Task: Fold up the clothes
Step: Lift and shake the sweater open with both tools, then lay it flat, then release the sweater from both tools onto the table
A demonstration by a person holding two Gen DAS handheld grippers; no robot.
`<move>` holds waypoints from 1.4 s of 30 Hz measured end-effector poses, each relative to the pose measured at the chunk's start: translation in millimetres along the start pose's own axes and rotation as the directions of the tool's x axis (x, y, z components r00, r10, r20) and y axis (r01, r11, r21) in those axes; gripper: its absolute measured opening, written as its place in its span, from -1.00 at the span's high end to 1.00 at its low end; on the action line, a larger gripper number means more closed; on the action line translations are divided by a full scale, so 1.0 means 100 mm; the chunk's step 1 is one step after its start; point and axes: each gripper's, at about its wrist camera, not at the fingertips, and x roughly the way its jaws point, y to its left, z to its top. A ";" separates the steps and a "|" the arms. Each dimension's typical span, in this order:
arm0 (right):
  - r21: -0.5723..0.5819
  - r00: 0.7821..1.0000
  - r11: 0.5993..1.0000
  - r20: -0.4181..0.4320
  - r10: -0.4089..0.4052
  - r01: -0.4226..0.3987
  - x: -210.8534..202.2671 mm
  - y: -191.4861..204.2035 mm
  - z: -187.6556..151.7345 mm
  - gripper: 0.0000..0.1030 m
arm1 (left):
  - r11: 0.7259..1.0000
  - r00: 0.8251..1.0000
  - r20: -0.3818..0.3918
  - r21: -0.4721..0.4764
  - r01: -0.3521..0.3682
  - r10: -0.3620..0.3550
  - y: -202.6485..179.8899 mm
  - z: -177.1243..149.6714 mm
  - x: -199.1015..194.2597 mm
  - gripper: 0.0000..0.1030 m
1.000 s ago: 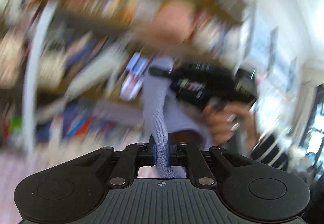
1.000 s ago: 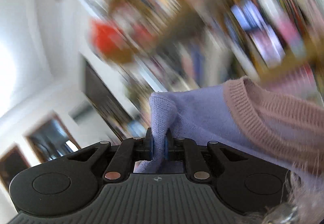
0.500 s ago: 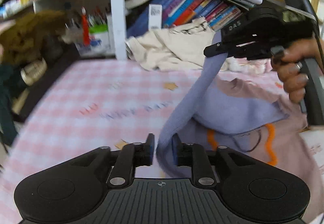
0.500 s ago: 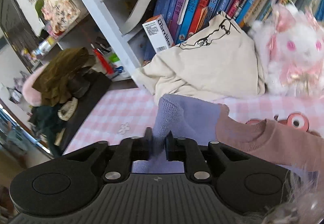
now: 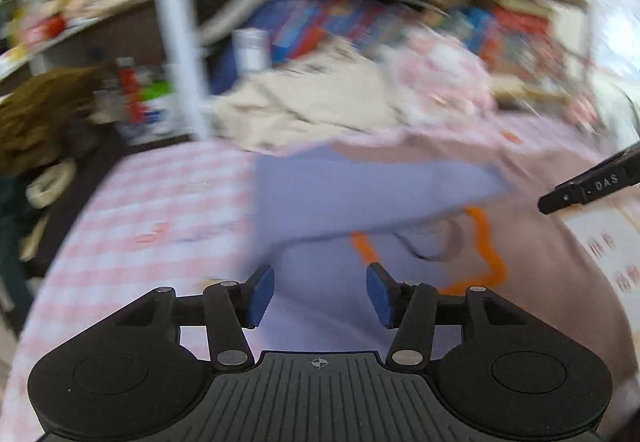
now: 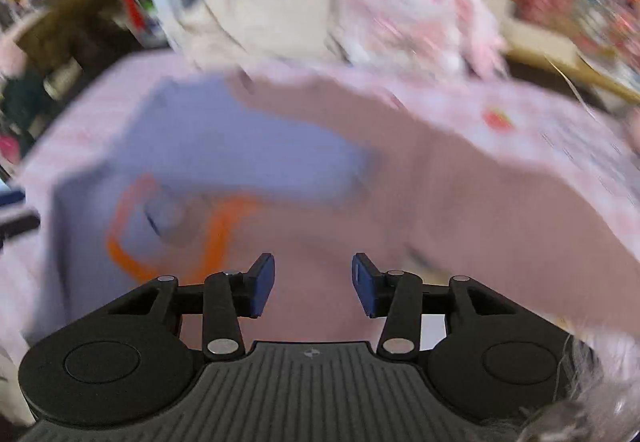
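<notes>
A lavender and dusty-pink sweater (image 5: 400,242) with an orange outline on its front lies flat on the pink checked tablecloth (image 5: 152,210). Its lavender sleeve (image 5: 360,186) lies folded across the body. My left gripper (image 5: 320,296) is open and empty just above the sweater's near left part. My right gripper (image 6: 313,288) is open and empty above the pink part of the sweater (image 6: 460,202); the folded sleeve (image 6: 248,146) lies ahead of it to the left. The right gripper's tip shows at the right edge of the left wrist view (image 5: 588,188). Both views are motion-blurred.
A cream garment (image 5: 312,106) is heaped at the back of the table against a bookshelf (image 5: 360,22). A white and pink plush toy (image 6: 416,10) sits beside it. A white shelf post (image 5: 176,42) and dark clutter (image 5: 36,122) stand at the left.
Both grippers held the lavender sleeve and brought it down over the sweater. Both have since opened and let it go; the sleeve now lies across the body.
</notes>
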 end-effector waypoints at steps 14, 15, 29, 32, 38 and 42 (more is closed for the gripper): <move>-0.157 0.986 0.979 -0.087 -0.144 0.129 -0.21 -0.34 -0.73 0.54 | 0.976 0.986 -0.094 -0.157 -0.153 0.140 -0.12 -0.08 0.05 0.00; -0.163 0.983 0.975 -0.074 -0.168 0.154 -0.21 -0.39 -0.72 0.54 | 0.967 0.984 -0.105 -0.197 -0.162 0.144 -0.06 -0.13 0.01 0.00; -0.179 0.978 0.968 -0.075 -0.194 0.178 -0.38 -0.68 -0.79 0.59 | 0.904 0.916 -0.233 -0.207 -0.375 0.327 -0.30 -0.06 0.44 -0.29; -0.164 0.970 0.962 -0.072 -0.233 0.219 -0.48 -0.77 -0.84 0.59 | 0.909 0.910 -0.248 -0.174 -0.380 0.333 -0.30 -0.10 0.45 -0.30; -0.123 0.967 0.965 -0.078 -0.243 0.233 -0.59 -0.81 -0.91 0.67 | 0.893 0.881 -0.308 -0.160 -0.420 0.359 -0.08 -0.48 0.16 -0.33; -0.159 0.962 0.955 -0.073 -0.264 0.250 -0.56 -0.70 -0.92 0.76 | 0.913 0.896 -0.288 -0.128 -0.387 0.339 -0.08 -0.48 0.08 -0.35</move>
